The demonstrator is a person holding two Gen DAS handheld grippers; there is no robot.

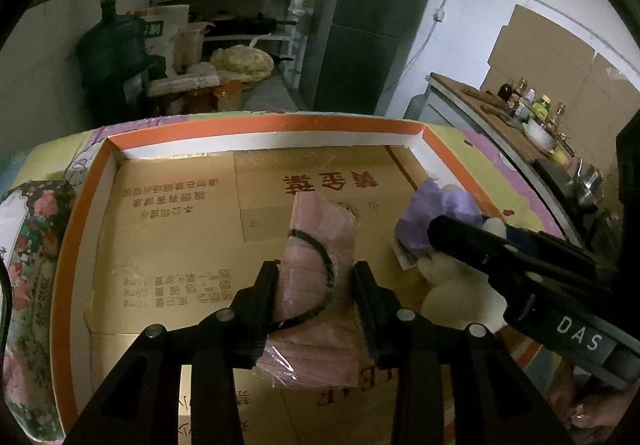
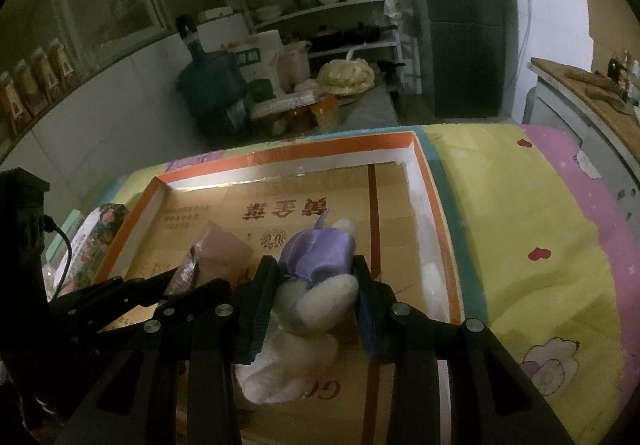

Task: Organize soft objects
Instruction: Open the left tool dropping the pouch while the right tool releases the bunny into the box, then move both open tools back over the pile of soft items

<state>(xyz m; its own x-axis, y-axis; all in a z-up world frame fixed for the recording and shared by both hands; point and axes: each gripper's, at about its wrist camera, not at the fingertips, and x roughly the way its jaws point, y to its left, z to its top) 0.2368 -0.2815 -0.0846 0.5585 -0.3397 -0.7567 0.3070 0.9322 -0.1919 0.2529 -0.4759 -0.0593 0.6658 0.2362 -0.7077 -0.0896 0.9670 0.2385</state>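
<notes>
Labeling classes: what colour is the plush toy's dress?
Purple, satin-looking dress on the white plush toy; clearest in the right wrist view.

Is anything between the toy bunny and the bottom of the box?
Nothing visible. The right tool grips the plush toy over bare cardboard in the box; the pink mask pack lies aside.

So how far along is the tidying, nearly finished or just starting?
Midway, it seems. Both soft things sit over the orange-rimmed tray: the left tool grips the wrapped pink masks, the right tool grips the white plush in purple. Letting go remains; the floral packet lies outside.
</notes>
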